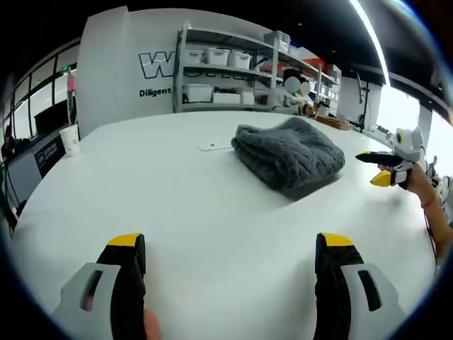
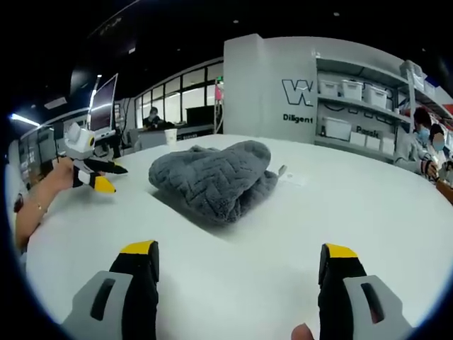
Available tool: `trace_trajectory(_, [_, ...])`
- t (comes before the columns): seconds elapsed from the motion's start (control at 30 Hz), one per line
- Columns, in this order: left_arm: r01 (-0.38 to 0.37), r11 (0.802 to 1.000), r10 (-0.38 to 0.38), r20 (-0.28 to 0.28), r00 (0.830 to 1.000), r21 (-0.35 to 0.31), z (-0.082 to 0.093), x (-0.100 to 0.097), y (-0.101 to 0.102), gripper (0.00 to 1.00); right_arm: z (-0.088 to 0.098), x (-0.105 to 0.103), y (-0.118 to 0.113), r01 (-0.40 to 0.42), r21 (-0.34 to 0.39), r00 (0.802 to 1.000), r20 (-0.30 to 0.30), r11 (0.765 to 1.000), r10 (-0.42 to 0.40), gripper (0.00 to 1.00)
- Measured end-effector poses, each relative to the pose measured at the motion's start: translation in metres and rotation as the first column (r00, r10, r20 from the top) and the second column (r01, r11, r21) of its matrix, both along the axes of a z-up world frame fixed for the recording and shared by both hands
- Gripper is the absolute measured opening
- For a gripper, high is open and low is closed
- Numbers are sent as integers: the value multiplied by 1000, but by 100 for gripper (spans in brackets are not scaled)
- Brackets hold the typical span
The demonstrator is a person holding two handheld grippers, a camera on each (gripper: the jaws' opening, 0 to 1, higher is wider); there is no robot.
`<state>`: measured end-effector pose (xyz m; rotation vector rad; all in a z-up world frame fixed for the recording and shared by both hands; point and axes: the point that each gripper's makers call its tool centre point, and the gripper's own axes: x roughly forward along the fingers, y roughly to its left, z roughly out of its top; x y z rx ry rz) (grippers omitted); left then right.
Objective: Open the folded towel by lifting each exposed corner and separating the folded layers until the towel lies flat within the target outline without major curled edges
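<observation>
A broad white table (image 1: 177,212) spreads before you, and on it the grey towel (image 1: 289,151) sits folded in a rumpled heap, well ahead of both tools. Your left gripper (image 1: 230,244) hovers over bare tabletop, its yellow-tipped jaws spread wide and holding nothing. Your right gripper (image 2: 237,255) is likewise wide open and empty, the towel (image 2: 212,180) lying beyond its fingertips (image 2: 139,248), untouched. Behind the towel, a small white card (image 1: 214,146) rests flat on the table.
</observation>
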<state>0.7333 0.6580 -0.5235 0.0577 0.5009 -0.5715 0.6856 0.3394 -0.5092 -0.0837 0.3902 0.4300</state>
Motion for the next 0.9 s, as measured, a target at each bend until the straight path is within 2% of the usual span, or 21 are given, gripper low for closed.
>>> trace_trajectory(0.4, [7, 1000, -7, 5, 1000, -2, 2, 1, -3, 98, -7, -2, -1, 9, 2, 1000, -26, 1000, -9, 93])
trace_trajectory(0.9, [3, 1000, -3, 3, 1000, 0, 2, 2, -2, 96, -8, -4, 0, 1, -5, 1000, -28, 1000, -1, 92])
